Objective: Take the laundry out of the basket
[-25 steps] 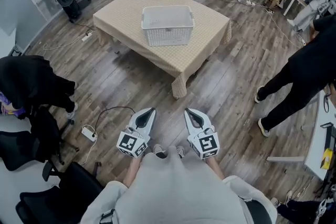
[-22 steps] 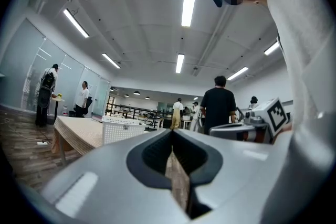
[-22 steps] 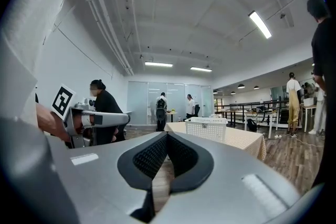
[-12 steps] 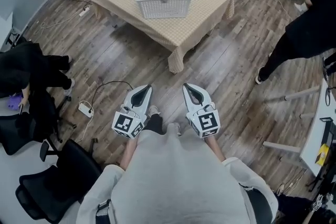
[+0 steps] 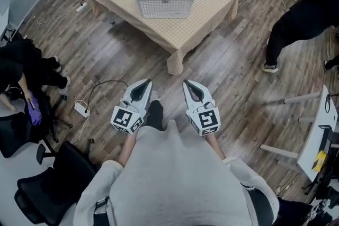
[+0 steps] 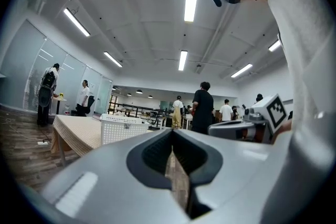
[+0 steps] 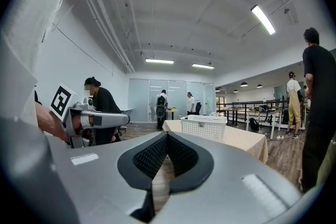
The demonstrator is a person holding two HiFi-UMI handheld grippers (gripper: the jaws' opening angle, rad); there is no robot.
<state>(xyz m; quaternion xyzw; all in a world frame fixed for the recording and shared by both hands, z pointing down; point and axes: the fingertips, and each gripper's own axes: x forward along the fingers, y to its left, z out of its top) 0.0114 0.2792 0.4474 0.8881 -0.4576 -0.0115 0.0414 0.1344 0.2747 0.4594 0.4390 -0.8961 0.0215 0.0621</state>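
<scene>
1. Two grippers led the head view: the left gripper [image 5: 145,84] and the right gripper [image 5: 187,85] sat side by side just ahead of the person's waist, noses toward the table [image 5: 204,21], marker cubes back by the wrists. Both sets of tongs were pressed together with nothing in them, which I'd call sensible for tools merely being carried. The basket [image 5: 164,8] stood upright on the table's cloth, well apart from both tools, with bare wood floor between. Whether laundry lay inside could not be told from up there. A bystander in black [image 5: 302,18] stood off to the right, away from the line to the table

2. Over to the left gripper view: the left gripper [image 6: 172,136] pointed about level, pads meeting, with only a sliver of floor showing in the recess behind the tips and nothing pinched. The basket [image 6: 123,128] sat ahead and to the left on the table [image 6: 73,136], its mesh wall hiding the contents

3. And the right gripper view: the right gripper [image 7: 167,136] was likewise closed and empty, tipped a touch downward. The basket [image 7: 205,126] lay ahead and slightly right on the table [image 7: 244,139]. By my reading this was the approach, with no unloading begun, and the tongs would need to spread once over the rim
</scene>
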